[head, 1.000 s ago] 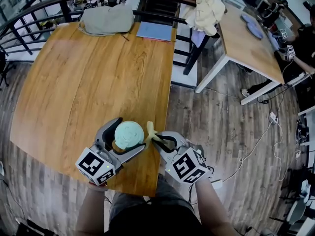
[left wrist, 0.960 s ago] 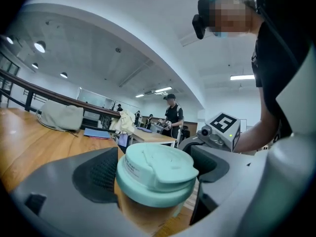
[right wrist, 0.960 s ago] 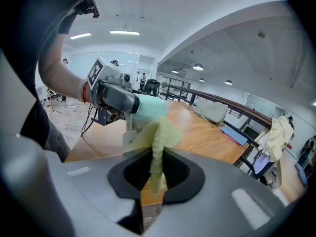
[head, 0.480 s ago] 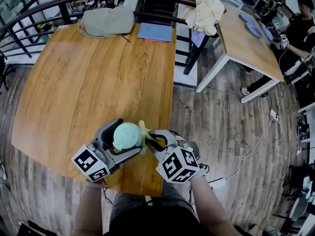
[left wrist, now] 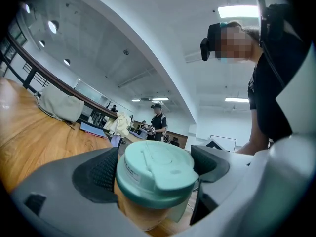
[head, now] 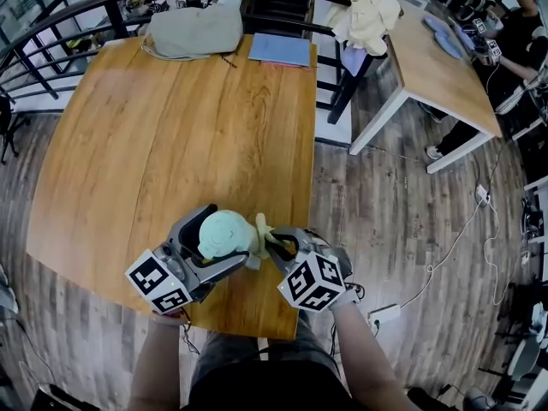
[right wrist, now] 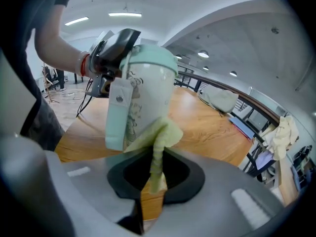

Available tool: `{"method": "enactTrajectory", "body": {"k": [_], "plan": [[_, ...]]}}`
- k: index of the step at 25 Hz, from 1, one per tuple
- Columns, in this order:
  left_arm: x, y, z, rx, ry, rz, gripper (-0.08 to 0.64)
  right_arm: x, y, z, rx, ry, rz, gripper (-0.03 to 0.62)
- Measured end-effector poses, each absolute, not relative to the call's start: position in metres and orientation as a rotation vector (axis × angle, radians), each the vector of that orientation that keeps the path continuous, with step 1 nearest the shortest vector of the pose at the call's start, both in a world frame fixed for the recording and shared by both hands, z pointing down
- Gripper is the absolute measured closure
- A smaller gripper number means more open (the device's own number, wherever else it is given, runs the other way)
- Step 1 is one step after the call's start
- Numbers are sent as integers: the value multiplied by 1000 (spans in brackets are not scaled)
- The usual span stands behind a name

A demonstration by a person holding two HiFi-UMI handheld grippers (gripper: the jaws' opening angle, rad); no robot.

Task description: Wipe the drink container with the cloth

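Observation:
The drink container (head: 224, 232) is a pale cup with a mint-green lid, held tilted just above the near edge of the wooden table (head: 171, 135). My left gripper (head: 217, 241) is shut on it, one pad on each side of the cup (left wrist: 157, 174). My right gripper (head: 276, 243) is shut on a yellow cloth (head: 261, 229). The cloth (right wrist: 159, 141) is bunched and presses against the side of the cup (right wrist: 143, 93), beside a mint tag that hangs from the lid. In the right gripper view the left gripper's fingers (right wrist: 114, 48) show behind the cup.
A grey bag (head: 190, 29) and a blue folder (head: 282, 50) lie at the table's far edge by a dark railing. A cream garment (head: 368, 11) hangs on a chair beside a white-legged table (head: 437, 67). A person (head: 522, 15) sits at the far right. Wood floor lies right of the table.
The cloth in my right gripper slid left along the cup's side, then back to the right. The cup in my left gripper tilted and shifted slightly.

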State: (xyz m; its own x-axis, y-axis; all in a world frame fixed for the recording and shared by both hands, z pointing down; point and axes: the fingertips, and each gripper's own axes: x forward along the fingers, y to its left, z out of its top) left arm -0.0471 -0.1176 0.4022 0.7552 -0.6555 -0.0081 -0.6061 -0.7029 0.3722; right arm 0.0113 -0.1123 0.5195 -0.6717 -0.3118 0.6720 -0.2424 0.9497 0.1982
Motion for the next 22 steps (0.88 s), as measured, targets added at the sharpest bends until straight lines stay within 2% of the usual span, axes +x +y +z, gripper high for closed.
{"method": "enactTrajectory", "body": {"k": [13, 22], "plan": [[-62, -120, 403, 2580, -900, -239, 101, 27, -112, 557, 473, -2245, 60, 546], [-60, -120, 406, 2600, -861, -204, 101, 64, -125, 508, 791, -2379, 250, 546]]}}
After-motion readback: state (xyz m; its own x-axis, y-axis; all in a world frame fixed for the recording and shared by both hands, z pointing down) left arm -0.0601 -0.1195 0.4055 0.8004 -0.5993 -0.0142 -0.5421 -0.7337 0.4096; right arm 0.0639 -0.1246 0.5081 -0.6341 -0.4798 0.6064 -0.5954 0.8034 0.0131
